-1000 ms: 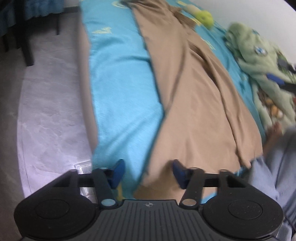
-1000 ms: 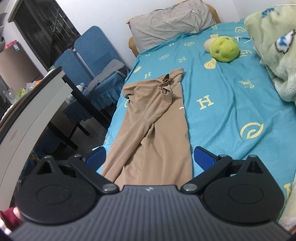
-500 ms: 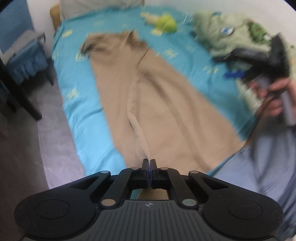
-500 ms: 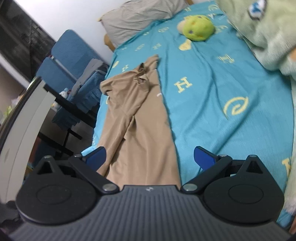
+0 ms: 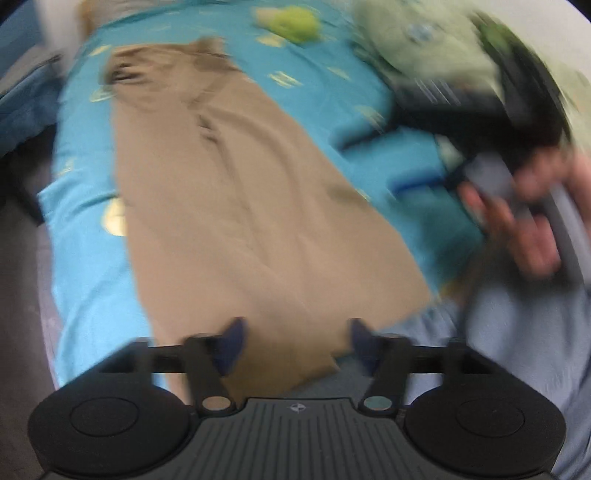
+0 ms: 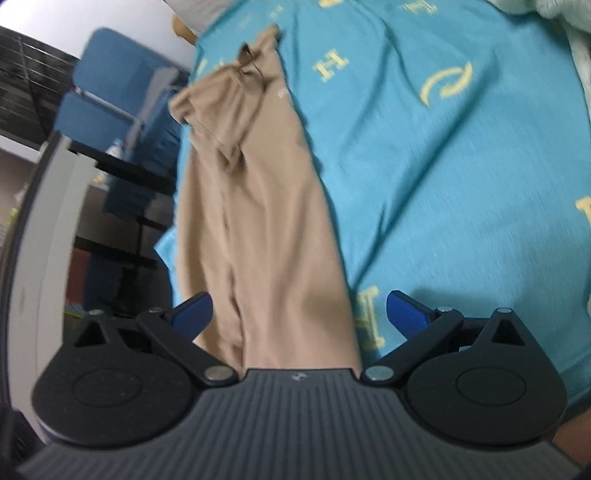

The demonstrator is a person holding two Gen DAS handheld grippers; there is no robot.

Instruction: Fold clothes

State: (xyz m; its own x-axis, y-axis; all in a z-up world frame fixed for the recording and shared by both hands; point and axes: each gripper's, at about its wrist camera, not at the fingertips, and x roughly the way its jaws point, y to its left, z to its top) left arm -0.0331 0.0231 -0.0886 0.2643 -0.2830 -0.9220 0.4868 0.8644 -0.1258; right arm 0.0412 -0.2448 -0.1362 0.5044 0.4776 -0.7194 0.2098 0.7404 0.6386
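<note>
Left claw point(image 5: 295, 341) spread wide, holding nothing; right claw point(image 6: 299, 314) spread wide, holding nothing

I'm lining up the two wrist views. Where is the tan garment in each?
Left wrist: the tan garment runs up the middle, from between the open fingers toward top left.
Right wrist: left of centre, collar end at top.
Shared landmark: the turquoise bedsheet beneath it.

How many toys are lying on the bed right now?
1 that I can see: a green toy near the head of the bed, beyond the tan garment. Others may be hidden by blur or the green blanket.
</note>
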